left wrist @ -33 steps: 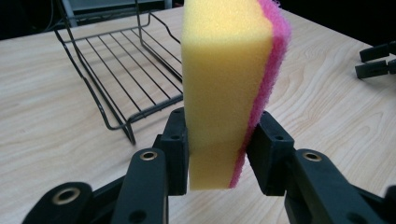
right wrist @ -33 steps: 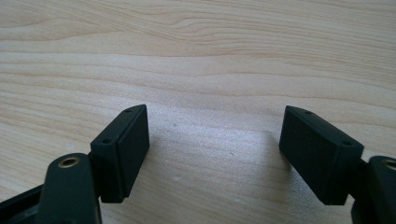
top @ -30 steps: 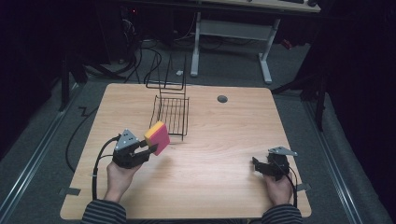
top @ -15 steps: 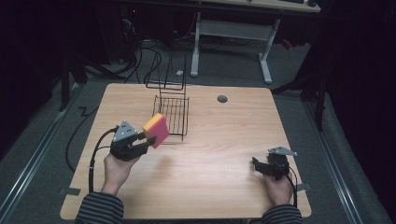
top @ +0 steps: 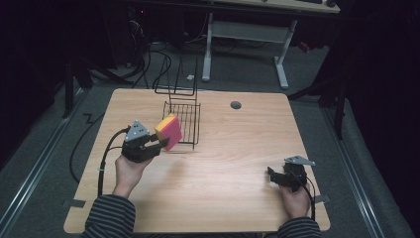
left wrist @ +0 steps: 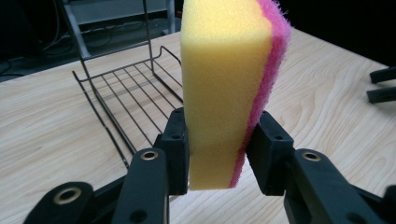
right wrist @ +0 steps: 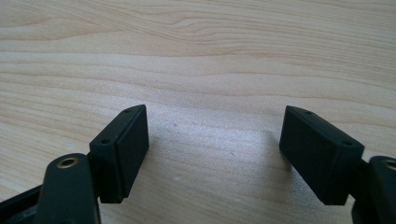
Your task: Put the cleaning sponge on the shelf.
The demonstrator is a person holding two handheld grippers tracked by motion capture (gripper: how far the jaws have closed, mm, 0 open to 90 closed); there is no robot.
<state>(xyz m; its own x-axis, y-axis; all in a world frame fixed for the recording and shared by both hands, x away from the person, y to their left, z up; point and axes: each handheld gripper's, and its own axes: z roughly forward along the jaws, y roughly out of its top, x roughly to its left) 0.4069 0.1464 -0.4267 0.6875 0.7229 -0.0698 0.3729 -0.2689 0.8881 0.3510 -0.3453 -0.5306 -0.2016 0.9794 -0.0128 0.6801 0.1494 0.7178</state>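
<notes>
Dark floor and cables surrounded the table point(top: 223, 198) in the high view. We held the left gripper point(top: 159, 144) near the left edge, its jaws clamped on the sponge point(top: 169, 131), which hung above the wood just beside the rack point(top: 184, 121). That wire rack sat toward the far edge, left of centre, and we saw nothing in it. Our right gripper point(top: 272, 174) rested near the right front corner, well apart from both.

Along the left gripper point(left wrist: 215, 140) in its own view, both pads pressed the sponge point(left wrist: 224, 70) low down, yellow foam on one side, pink scrub layer on the other. Most of it stood free above the pads, so we judged it could tilt or slip if it brushed a wire on the way in. The rack point(left wrist: 126, 88) lay behind, its tray bare.

Seen from the right gripper point(right wrist: 212, 149), its jaws stood wide apart over bare wood, gripping nothing.
</notes>
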